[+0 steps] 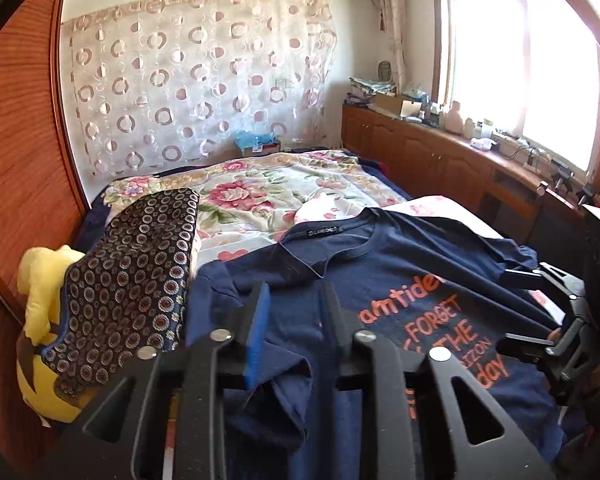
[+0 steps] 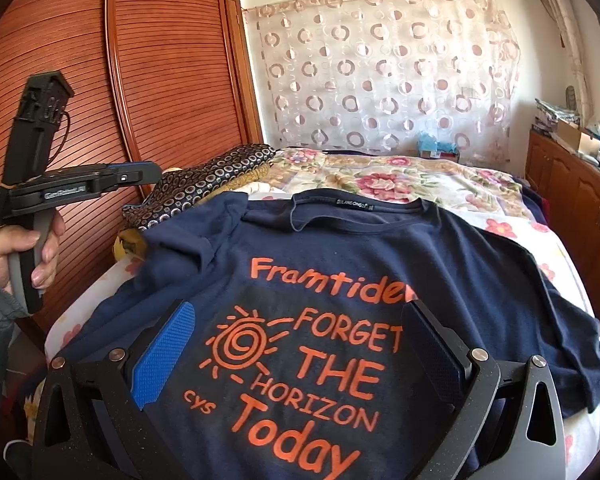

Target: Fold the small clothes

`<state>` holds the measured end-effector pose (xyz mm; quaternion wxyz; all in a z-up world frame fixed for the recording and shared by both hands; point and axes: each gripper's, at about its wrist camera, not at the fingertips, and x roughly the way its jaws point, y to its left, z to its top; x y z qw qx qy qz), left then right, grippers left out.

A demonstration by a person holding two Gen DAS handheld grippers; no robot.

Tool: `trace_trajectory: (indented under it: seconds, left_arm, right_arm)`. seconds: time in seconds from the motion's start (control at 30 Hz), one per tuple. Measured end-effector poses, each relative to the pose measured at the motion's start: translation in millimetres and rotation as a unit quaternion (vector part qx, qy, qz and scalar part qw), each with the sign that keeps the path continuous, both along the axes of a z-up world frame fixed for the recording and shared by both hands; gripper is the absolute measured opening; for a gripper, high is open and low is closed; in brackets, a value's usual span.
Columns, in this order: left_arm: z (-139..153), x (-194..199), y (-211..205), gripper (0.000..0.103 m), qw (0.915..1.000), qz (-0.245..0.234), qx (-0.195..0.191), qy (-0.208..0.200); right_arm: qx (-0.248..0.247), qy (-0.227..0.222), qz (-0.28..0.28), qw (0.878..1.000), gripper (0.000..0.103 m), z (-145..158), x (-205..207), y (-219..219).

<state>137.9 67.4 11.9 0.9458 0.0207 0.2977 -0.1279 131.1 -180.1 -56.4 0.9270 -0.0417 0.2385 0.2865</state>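
Note:
A navy T-shirt [image 2: 380, 248] with orange lettering lies face up and spread out on the bed, collar toward the far wall. It also shows in the left wrist view [image 1: 400, 264]. My right gripper [image 2: 300, 344] is open, its jaws wide apart, hovering just above the printed chest. My left gripper [image 1: 292, 308] is open and empty above the shirt's left sleeve [image 1: 268, 392], which lies bunched. From the right wrist view the left gripper [image 2: 140, 174] is held up beside the bed. From the left wrist view the right gripper [image 1: 516, 308] is at the right.
A dark patterned cloth [image 1: 132, 280] lies over a yellow plush toy [image 1: 44, 320] at the bed's left. A floral bedspread [image 1: 260, 188] covers the bed. A slatted wooden wardrobe [image 2: 140, 80] stands left; a cluttered wooden cabinet [image 1: 440, 152] runs under the window at right.

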Motion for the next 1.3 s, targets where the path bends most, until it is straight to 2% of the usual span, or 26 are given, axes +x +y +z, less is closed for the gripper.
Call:
trace_trajectory:
  seconds: [0.03,0.1,0.17,0.27,0.37,0.47,0.6,0.73,0.93,1.0,1.03,1.07,1.13,1.2,1.3]
  left_arm:
    - [-1,-2,2,0.038,1.0,0.003,-0.004,0.001]
    - [-3,-7,11,0.039,0.9999,0.013,-0.001,0.001]
    - [-9,-12,20,0.041,0.9994,0.033,0.011,0.004]
    - [-20,-26,38,0.042,0.9986,0.053,0.002,0.006]
    - [-31,-40,55,0.056,0.9971,0.075,-0.012,0.005]
    - [-40,-56,70,0.058,0.9954,0.091,-0.028,0.003]
    - [-46,-70,81,0.063,0.9929,0.116,-0.027,0.0]
    - [-47,-81,90,0.079,0.9916,0.127,-0.025,-0.004]
    - [-49,-88,105,0.08,0.9899,0.136,-0.039,-0.007]
    - [-51,-88,105,0.081,0.99,0.136,-0.039,-0.005]
    - [-52,-89,106,0.081,0.9901,0.135,-0.039,-0.005]
    - [-53,-89,106,0.081,0.9903,0.134,-0.039,-0.004]
    - [-55,-91,104,0.081,0.9905,0.131,-0.042,-0.005]
    - [-55,-91,101,0.081,0.9909,0.127,-0.045,-0.005]
    - [-58,-91,94,0.081,0.9918,0.12,-0.045,0.0]
  right_arm:
    - [-0.001,0.0,0.0,1.0,0.103,0,0,0]
    - [-0.003,0.0,0.001,1.0,0.103,2,0,7]
    - [-0.003,-0.001,0.008,1.0,0.099,3,0,12]
    - [-0.009,0.002,0.033,0.999,0.093,5,2,25]
    - [-0.021,0.0,0.061,0.998,0.086,8,9,44]
    - [-0.033,0.005,0.097,0.995,0.078,9,19,74]
    - [-0.053,0.016,0.14,0.989,0.075,9,36,124]
    - [-0.077,0.024,0.176,0.981,0.075,3,50,171]
    - [-0.118,0.034,0.202,0.972,0.071,-10,69,221]
    - [-0.139,0.032,0.2,0.969,0.062,-13,75,231]
    - [-0.151,0.032,0.197,0.968,0.048,-16,78,236]
    - [-0.163,0.028,0.19,0.968,0.029,-19,76,235]
    - [-0.184,0.016,0.167,0.968,0.008,-20,82,237]
    - [-0.164,0.006,0.159,0.974,0.007,-11,88,230]
    - [-0.134,-0.001,0.105,0.986,0.007,7,107,204]
